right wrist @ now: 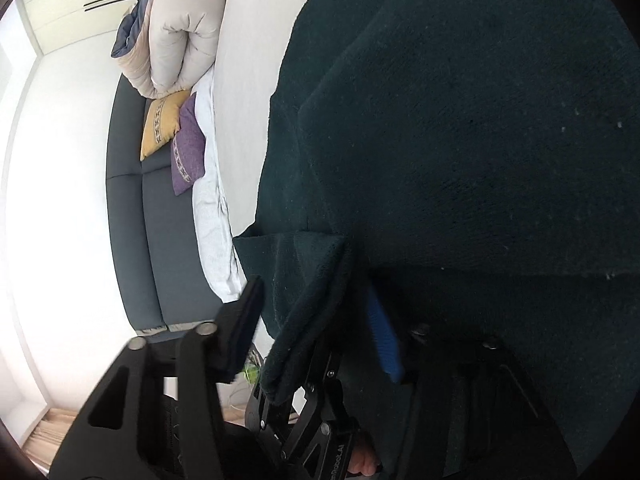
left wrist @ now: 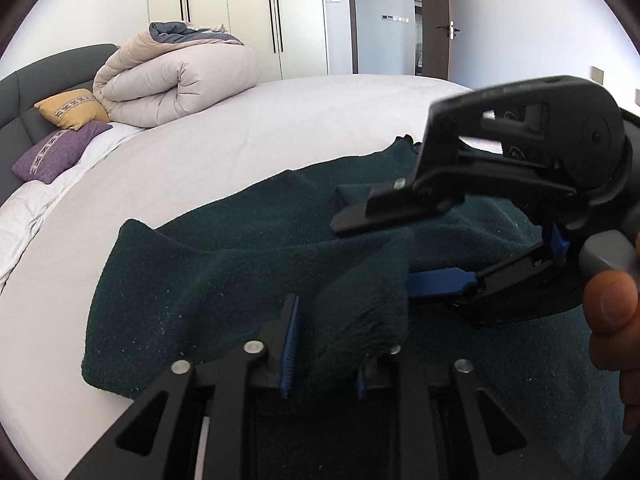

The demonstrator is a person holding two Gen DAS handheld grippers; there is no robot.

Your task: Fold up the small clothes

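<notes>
A dark green knitted sweater (left wrist: pixel 224 276) lies spread on the white bed (left wrist: pixel 248 136). A sleeve cuff (left wrist: pixel 364 320) is raised between the fingers of my left gripper (left wrist: pixel 326 350), whose jaws stand apart with the cuff resting against the right finger. My right gripper (left wrist: pixel 384 250) comes in from the right, tilted on its side, jaws apart around the same sleeve. In the right wrist view the sweater (right wrist: pixel 460 120) fills the frame and a folded edge (right wrist: pixel 304 300) hangs between the fingers of my right gripper (right wrist: pixel 316 332), which are wide apart.
A rolled beige duvet (left wrist: pixel 176 84) lies at the head of the bed, with a yellow cushion (left wrist: pixel 72 109) and a purple cushion (left wrist: pixel 56 152) against the dark headboard (left wrist: pixel 36 80). A white wardrobe (left wrist: pixel 236 4) and an open door (left wrist: pixel 436 20) stand behind.
</notes>
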